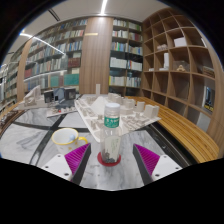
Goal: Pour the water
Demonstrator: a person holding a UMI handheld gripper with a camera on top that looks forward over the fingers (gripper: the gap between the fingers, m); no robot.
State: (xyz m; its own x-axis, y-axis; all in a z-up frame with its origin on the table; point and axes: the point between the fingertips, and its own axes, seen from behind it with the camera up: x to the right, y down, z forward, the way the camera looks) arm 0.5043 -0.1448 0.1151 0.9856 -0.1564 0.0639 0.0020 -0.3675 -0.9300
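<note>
A clear plastic water bottle with a green label stands upright on the marbled grey table. A red round piece shows at its foot; I cannot tell what that piece is. My gripper is open, its magenta pads spread wide, and the bottle stands between them with a gap on each side. A pale, cream-coloured cup sits on the table to the left of the bottle, just beyond the left finger.
Small white objects cluster on the table behind the bottle. A wooden bench curves along the right side. Bookshelves line the far walls, with wooden cubby shelving on the right.
</note>
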